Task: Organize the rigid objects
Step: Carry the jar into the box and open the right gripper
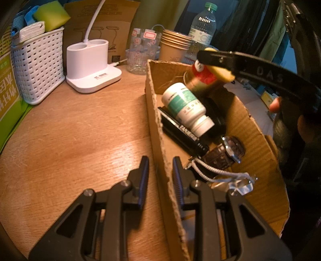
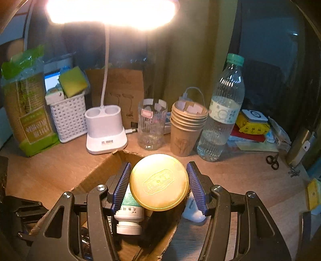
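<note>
The right gripper [image 2: 158, 185] clamped a gold-lidded tin [image 2: 159, 182] above the box [image 1: 258, 140]. The left gripper [image 1: 160, 176] pinched the box's wall.

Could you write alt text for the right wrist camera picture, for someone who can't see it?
The right gripper clasps a round gold-lidded tin above an open cardboard box holding a white medicine bottle. Behind, on the wooden table, stand a lit desk lamp, paper cups and a water bottle.

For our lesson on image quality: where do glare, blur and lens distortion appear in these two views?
Right wrist view: the lamp head is blown out to white glare, and its light shines off the gold tin lid. Left wrist view: the right hand-held gripper looks motion-blurred. Both views: fisheye bending, dark corners.
</note>
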The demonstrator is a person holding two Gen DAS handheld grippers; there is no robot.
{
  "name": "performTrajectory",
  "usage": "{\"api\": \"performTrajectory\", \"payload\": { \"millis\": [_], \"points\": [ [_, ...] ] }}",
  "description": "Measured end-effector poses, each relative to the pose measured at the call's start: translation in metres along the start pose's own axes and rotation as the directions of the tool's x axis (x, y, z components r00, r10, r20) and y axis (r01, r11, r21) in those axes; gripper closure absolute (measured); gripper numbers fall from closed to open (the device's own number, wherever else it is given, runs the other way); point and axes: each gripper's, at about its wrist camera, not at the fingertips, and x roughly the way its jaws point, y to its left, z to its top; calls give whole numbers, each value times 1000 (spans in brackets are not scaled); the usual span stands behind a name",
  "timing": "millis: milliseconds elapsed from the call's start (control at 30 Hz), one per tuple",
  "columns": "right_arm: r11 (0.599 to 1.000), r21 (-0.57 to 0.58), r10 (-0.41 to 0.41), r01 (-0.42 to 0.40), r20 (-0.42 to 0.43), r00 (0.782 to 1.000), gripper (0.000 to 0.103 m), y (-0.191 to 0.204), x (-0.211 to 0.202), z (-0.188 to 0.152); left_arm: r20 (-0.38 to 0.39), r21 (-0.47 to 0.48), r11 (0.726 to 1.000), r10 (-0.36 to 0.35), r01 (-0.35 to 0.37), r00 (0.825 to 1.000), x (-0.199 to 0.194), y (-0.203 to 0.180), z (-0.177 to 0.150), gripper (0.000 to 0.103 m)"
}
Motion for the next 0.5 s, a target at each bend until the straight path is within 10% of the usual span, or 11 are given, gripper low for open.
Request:
{"api": "performTrajectory", "payload": {
  "millis": [500],
  "points": [
    [998,34,53,-50,-67,996,42,-6,9,-9,-1,-2,1000,-1,1,1000,0,0,1,77]
  ]
}}
